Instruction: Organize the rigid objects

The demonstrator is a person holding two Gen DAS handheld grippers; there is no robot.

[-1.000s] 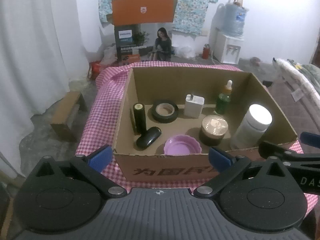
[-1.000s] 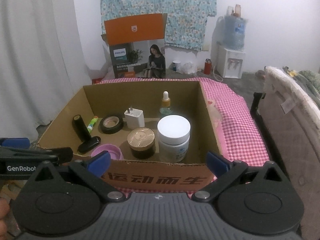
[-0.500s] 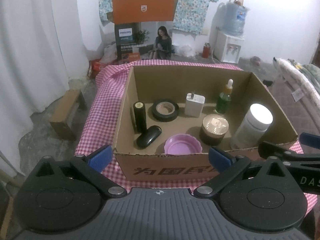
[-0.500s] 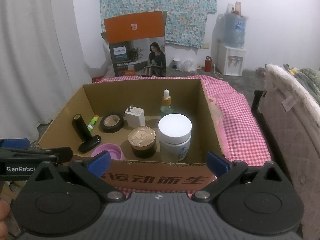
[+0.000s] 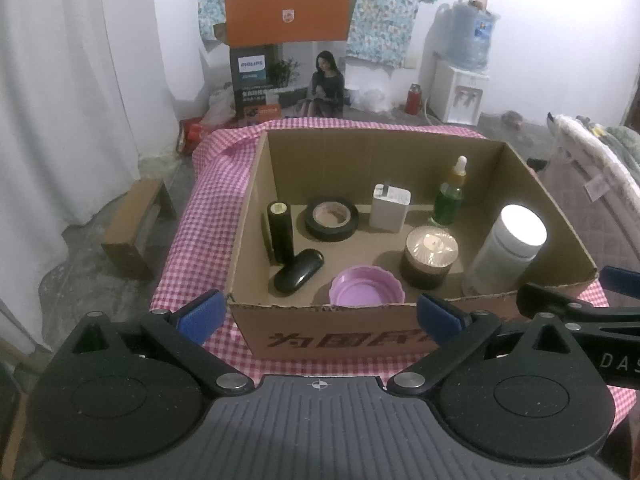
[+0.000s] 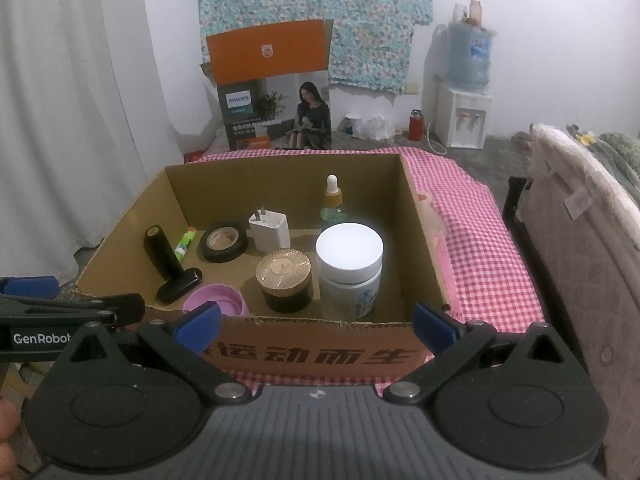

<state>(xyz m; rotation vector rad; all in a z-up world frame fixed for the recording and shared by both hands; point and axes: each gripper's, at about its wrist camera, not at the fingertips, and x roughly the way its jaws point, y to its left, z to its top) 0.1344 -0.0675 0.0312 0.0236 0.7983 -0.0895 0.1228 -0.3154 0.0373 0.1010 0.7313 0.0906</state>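
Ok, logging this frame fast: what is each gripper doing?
Left gripper: open, holding nothing.
Right gripper: open, holding nothing.

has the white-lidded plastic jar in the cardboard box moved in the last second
No. The white-lidded plastic jar stands in the same spot beside the gold-lidded dark jar, near the cardboard box's front wall.
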